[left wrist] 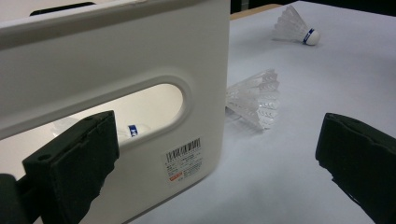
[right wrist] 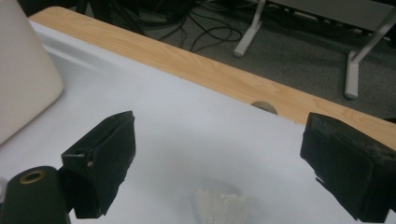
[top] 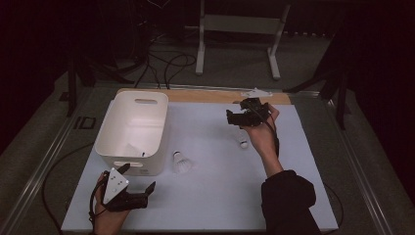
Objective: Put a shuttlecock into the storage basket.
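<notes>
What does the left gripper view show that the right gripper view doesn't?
Left gripper view alone: the white plastic bin's handle slot, its barcode label, a shuttlecock inside the bin, and a white feather shuttlecock beside the bin. Right gripper view alone: the light wooden table edge and the metal frame legs on the floor. Both show the pale table cover and an open claw.

Three shuttlecocks, first [top: 181, 163], second [top: 242, 141], third inside the bin [left wrist: 133, 130], one white bin [top: 128, 128], two hand-held grippers, left [top: 138, 177], right [top: 238, 111]
</notes>
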The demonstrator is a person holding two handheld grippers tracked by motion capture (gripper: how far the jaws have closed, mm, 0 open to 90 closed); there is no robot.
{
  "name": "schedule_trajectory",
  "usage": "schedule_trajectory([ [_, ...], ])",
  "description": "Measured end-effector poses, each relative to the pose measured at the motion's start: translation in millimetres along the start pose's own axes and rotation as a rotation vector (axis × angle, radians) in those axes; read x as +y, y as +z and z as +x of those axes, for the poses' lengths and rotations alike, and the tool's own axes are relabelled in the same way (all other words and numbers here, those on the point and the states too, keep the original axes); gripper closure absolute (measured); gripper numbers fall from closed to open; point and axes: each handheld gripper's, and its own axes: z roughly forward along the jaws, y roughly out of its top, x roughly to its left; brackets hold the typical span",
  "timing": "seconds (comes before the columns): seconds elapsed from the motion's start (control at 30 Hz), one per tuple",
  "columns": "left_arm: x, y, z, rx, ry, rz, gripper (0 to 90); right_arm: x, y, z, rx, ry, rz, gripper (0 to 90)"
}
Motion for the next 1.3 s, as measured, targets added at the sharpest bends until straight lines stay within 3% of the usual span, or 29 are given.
schedule_trajectory([
  [0.3, 0.0, 0.4, -0.3, -0.001, 0.001, 0.002, 0.0, -6.3, 10.2, -9.2, -0.023, 0.036, 0.031, 10.3],
  [0.8, 0.0, 0.5, -0.4, -0.001, 0.002, 0.003, 0.0, -11.9, 20.8, -16.3, -0.071, 0.03, 0.051, 11.9],
  [1.3, 0.0, 0.5, -0.5, -0.002, 0.002, 0.002, 0.0, -19.8, 32.0, -25.5, -0.09, 0.061, 0.089, 12.0],
])
